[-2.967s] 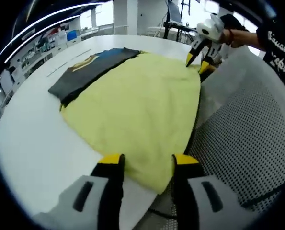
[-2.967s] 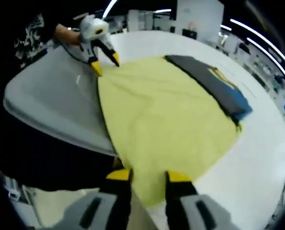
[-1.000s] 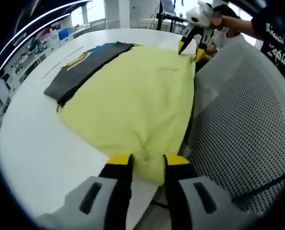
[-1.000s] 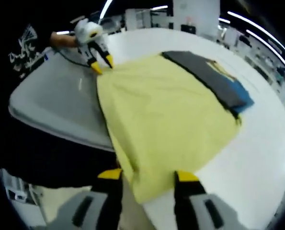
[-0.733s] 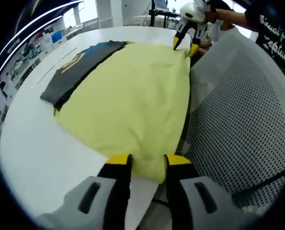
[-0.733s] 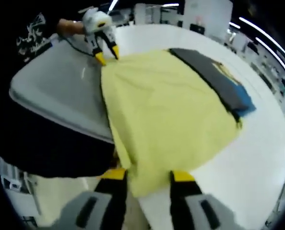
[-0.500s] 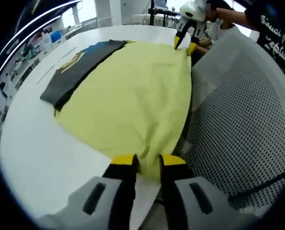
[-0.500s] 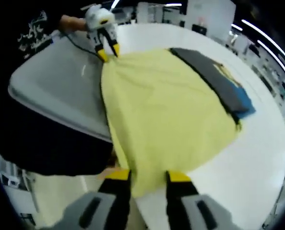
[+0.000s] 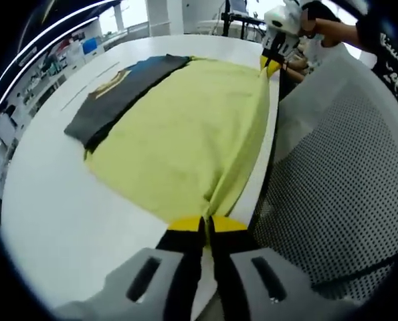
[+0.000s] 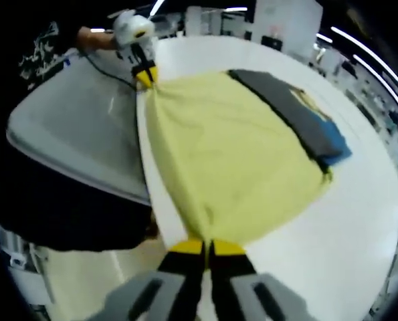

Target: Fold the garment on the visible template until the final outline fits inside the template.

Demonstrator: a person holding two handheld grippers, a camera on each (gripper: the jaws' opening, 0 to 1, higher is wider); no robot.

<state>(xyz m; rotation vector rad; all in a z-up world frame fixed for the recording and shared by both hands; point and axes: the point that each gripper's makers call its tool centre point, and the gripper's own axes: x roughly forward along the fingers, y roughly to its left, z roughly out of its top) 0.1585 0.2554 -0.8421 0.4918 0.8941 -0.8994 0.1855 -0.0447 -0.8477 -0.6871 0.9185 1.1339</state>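
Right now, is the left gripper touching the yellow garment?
Touching: in the left gripper view the left gripper has its jaws shut on the yellow garment corner.

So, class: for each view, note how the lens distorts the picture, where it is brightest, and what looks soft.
Left gripper view: fisheye bows the white table; brightest at the top windows; the right gripper is soft. Right gripper view: curved ceiling light strips; the yellow garment is evenly lit; the left gripper is slightly blurred.

At six o'clock our right gripper pinches the yellow garment; at eleven o'clock our left gripper seems clamped on its far corner.
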